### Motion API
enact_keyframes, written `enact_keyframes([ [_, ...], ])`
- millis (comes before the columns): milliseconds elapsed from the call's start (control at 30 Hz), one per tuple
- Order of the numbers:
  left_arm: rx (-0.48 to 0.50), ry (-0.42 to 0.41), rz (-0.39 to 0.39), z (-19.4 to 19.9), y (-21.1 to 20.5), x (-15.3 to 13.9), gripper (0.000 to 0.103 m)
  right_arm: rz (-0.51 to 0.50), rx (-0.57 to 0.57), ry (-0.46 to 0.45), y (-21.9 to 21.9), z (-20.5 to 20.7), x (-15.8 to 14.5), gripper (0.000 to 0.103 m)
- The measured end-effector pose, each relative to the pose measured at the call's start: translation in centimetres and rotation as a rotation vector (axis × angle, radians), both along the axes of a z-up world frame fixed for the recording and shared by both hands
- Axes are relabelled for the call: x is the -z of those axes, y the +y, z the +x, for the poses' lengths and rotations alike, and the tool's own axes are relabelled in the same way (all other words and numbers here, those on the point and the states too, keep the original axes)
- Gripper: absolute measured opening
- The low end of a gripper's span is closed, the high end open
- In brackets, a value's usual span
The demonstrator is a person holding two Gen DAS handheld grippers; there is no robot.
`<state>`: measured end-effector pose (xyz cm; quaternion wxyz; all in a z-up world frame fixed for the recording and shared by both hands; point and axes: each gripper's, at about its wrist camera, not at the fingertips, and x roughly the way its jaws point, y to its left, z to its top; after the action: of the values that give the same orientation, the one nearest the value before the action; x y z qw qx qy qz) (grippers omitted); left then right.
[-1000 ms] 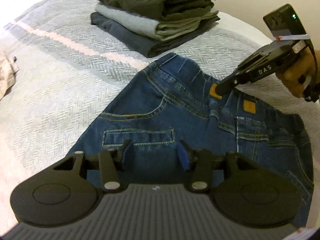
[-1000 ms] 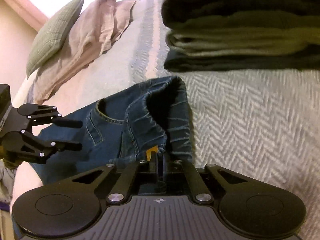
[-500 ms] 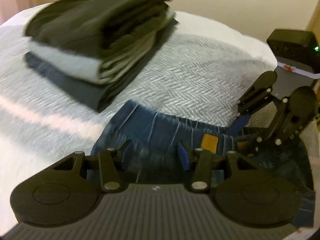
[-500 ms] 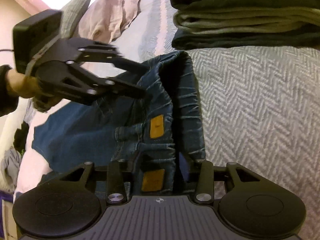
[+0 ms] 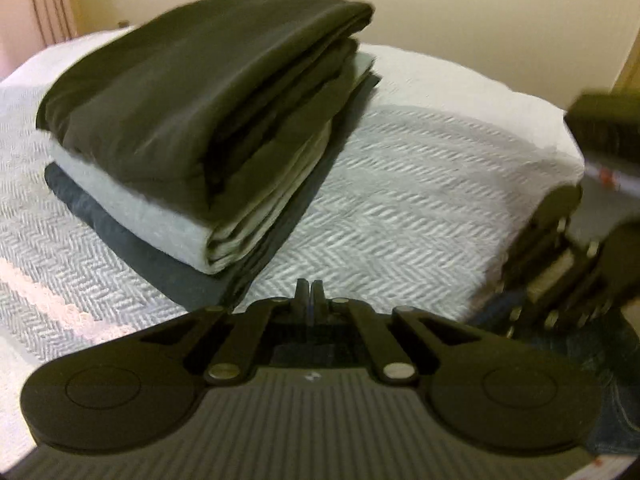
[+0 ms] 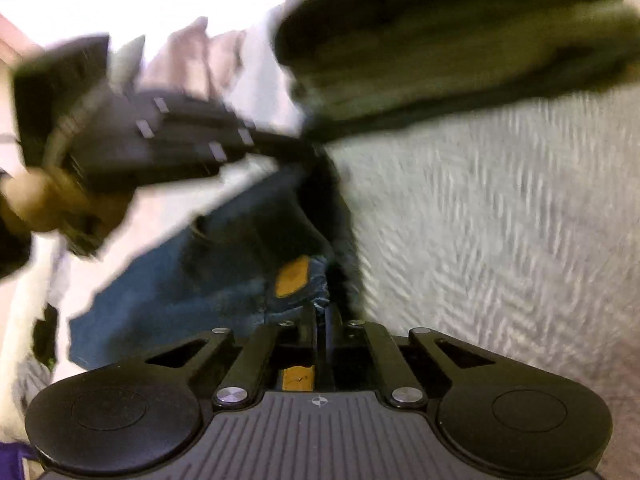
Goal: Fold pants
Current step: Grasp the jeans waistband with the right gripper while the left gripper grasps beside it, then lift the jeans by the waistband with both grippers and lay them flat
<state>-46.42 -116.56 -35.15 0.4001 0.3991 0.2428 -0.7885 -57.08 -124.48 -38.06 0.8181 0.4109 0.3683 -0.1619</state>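
Observation:
Blue jeans [image 6: 180,280] lie on the bed with an orange patch [image 6: 292,278] at the waistband. My right gripper [image 6: 322,312] is shut on the waistband just beside that patch, and denim bunches between its fingertips. My left gripper [image 5: 308,290] is also shut. In the right wrist view the left gripper [image 6: 296,146] is blurred, and its tips meet the far folded end of the waistband. In the left wrist view only a strip of jeans [image 5: 600,360] shows at the lower right, below the blurred right gripper [image 5: 508,280].
A stack of folded clothes [image 5: 180,100], dark over pale grey over navy, sits on the herringbone bedspread [image 5: 400,200] just beyond the jeans. Pillows [image 6: 192,56] lie at the far end of the bed. A person's hand [image 6: 36,200] holds the left gripper.
The left gripper swung from the jeans' pocket area to the far waistband end and went from open to shut. The right gripper opened, then shut again by the orange patch.

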Motion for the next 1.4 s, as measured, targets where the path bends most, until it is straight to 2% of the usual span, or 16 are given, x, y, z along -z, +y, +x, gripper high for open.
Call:
enact_keyframes([
  [133, -0.028, -0.004, 0.013, 1.2, 2.0, 0.0, 0.000, -0.001, 0.055, 0.002, 0.8, -1.3, -0.7, 0.005],
  [233, -0.061, -0.028, 0.023, 3.5, 4.9, -0.8, 0.003, -0.092, 0.051, 0.068, 2.6, -2.1, -3.0, 0.024],
  [267, -0.085, -0.035, 0.026, 4.7, 6.3, -1.2, 0.004, -0.116, 0.048, 0.073, 3.4, -2.5, -3.7, 0.037],
  [300, -0.110, -0.040, 0.031, 6.0, 7.4, -1.6, 0.006, -0.134, 0.044, 0.088, 4.2, -2.6, -4.2, 0.046],
  [400, -0.210, -0.070, 0.045, 9.9, 11.7, -2.8, 0.007, -0.158, 0.007, 0.094, 6.9, -2.5, -5.2, 0.047],
  [567, -0.386, -0.126, 0.104, 16.0, 20.2, -3.0, 0.012, -0.194, -0.112, 0.070, 10.5, 1.3, -5.4, 0.047],
  [667, -0.470, -0.155, 0.144, 19.0, 24.3, -2.5, 0.016, -0.240, -0.124, 0.084, 9.2, 3.8, -5.0, 0.047],
  [767, -0.516, -0.179, 0.153, 20.8, 26.5, -1.7, 0.027, -0.296, -0.086, 0.106, 5.6, 5.6, -4.7, 0.047],
  [900, -0.527, -0.177, 0.124, 21.9, 26.5, -0.4, 0.039, -0.313, -0.067, 0.132, 1.0, 7.8, -3.3, 0.047],
  [967, -0.528, -0.161, 0.109, 22.2, 25.6, 0.3, 0.041, -0.254, -0.090, 0.104, -0.4, 8.8, -2.0, 0.047],
  [1033, -0.525, -0.157, 0.097, 21.8, 24.6, 0.8, 0.041, -0.202, -0.099, 0.088, -1.0, 9.3, -1.4, 0.023],
  [1067, -0.524, -0.149, 0.093, 21.7, 24.3, 0.9, 0.041, -0.188, -0.093, 0.080, -1.1, 9.2, -1.5, 0.001],
  [1200, -0.533, -0.112, 0.074, 21.2, 23.4, 0.8, 0.041, -0.153, 0.008, 0.003, -4.5, 9.2, -3.0, 0.000],
  [1333, -0.525, -0.120, 0.083, 21.2, 21.8, 1.8, 0.041, -0.155, -0.070, 0.114, -5.5, 11.7, 0.0, 0.000],
  [1400, -0.542, -0.117, 0.093, 21.3, 21.4, 2.4, 0.042, -0.147, -0.040, 0.092, -5.4, 10.9, 0.3, 0.003],
])
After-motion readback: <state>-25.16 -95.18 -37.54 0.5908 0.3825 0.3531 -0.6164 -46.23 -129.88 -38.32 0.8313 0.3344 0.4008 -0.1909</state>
